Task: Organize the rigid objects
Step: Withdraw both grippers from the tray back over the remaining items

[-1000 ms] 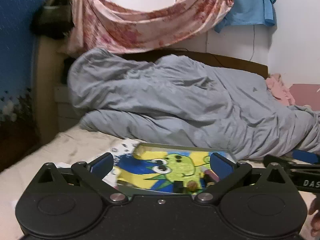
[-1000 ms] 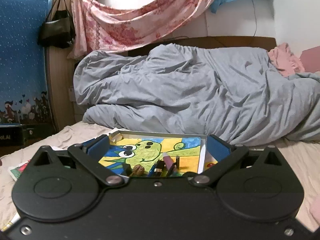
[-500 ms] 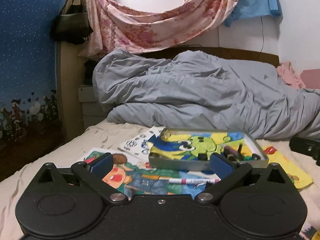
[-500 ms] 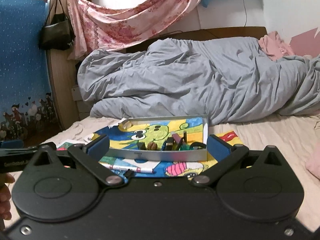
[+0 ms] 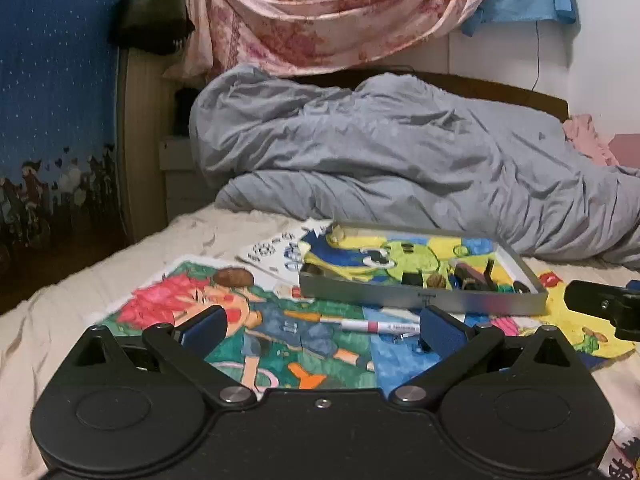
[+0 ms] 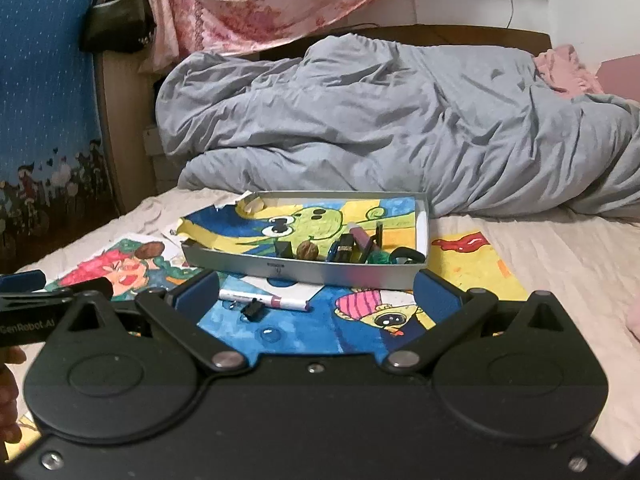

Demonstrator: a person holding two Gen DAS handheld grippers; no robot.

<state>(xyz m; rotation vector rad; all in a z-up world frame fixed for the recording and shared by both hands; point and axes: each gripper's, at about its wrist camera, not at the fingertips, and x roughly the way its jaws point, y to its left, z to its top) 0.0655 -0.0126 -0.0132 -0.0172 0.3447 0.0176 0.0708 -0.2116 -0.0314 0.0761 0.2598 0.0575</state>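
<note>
Left view, counts: one left gripper (image 5: 322, 330), one tin (image 5: 420, 300), one pen (image 5: 372, 326), several drawings (image 5: 280, 320) and one quilt (image 5: 400, 168) are seen.
Left view, tool: both blue pads (image 5: 442, 330) are spread wide, with nothing held between them.
Left view, places: the tin is found right of centre; the pen lies just below its front wall, on the drawings.
Left view, room: bare sheet (image 5: 52, 320) is left at the frame's left side.
Left view, hidden: the tin's small items are blurred and cannot be counted; the right gripper is cut off at the right edge.

Right view, counts: one right gripper (image 6: 318, 298), the tin (image 6: 304, 270), the pen (image 6: 264, 298), one black clip (image 6: 253, 310) and one walnut (image 6: 307, 249) are seen.
Right view, tool: the fingers are held wide apart and empty.
Right view, places: the walnut sits inside the tin near its front wall; the clip touches the pen's lower side.
Right view, room: open sheet is seen at the right of the frame.
Right view, hidden: the left gripper is cut off at the left edge.
</note>
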